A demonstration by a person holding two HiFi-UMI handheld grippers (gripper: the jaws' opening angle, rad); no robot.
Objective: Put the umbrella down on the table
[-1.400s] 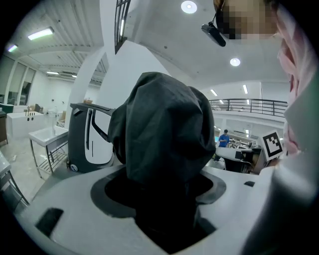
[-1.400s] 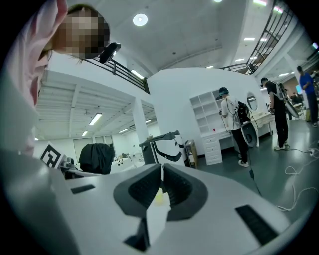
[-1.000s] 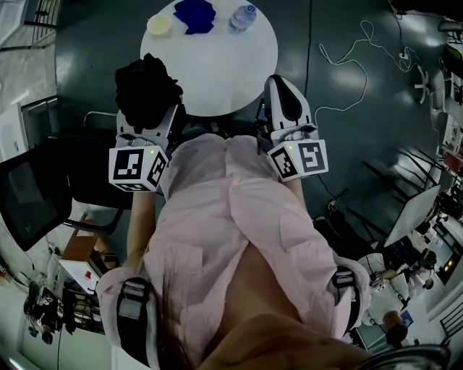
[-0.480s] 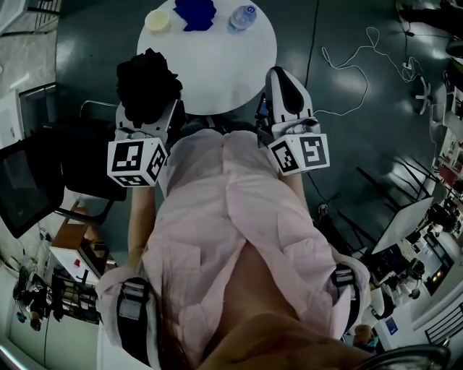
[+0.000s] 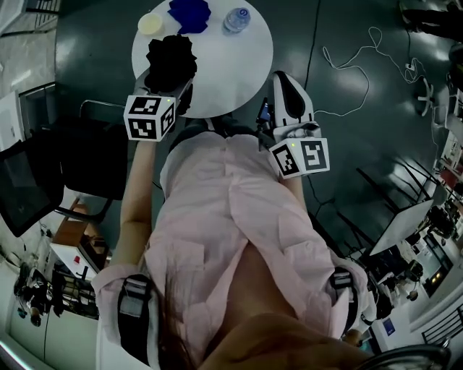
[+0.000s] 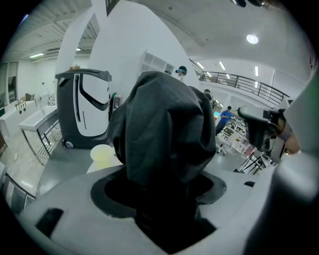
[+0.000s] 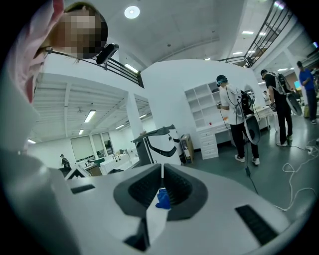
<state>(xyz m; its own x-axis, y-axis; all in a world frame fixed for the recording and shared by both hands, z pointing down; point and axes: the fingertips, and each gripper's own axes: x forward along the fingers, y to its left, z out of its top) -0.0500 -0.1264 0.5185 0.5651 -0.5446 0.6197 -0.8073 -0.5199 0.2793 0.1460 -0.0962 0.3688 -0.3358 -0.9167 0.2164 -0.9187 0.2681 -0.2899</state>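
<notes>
The left gripper [image 6: 159, 196] has its fingers [image 6: 70, 204] spread wide and clamped on the black folded umbrella [image 6: 164, 129]. The bunched dark fabric fills the gap and stands up out of it, blocking most of that gripper's view. From the head view, the umbrella [image 5: 171, 61] is out over the near left part of the round white bench [image 5: 231, 65]. Whether it touches the top, I can't tell. Just beyond it on the bench sits a pale yellow bowl [image 5: 150, 24], with a blue cloth [image 5: 189, 11] beside that and a water bottle [image 5: 237, 19] further right. The bowl [image 6: 102, 152] peeks out to the left of the fabric in the left gripper view too.

Over to the right gripper [image 7: 162, 172]: its fingers [image 7: 224, 194] are pressed together with only a thin slit between them, gripping nothing. In the head view it hangs off the bench's near right edge, over the dark floor [image 5: 347, 87], well apart from the umbrella.
</notes>
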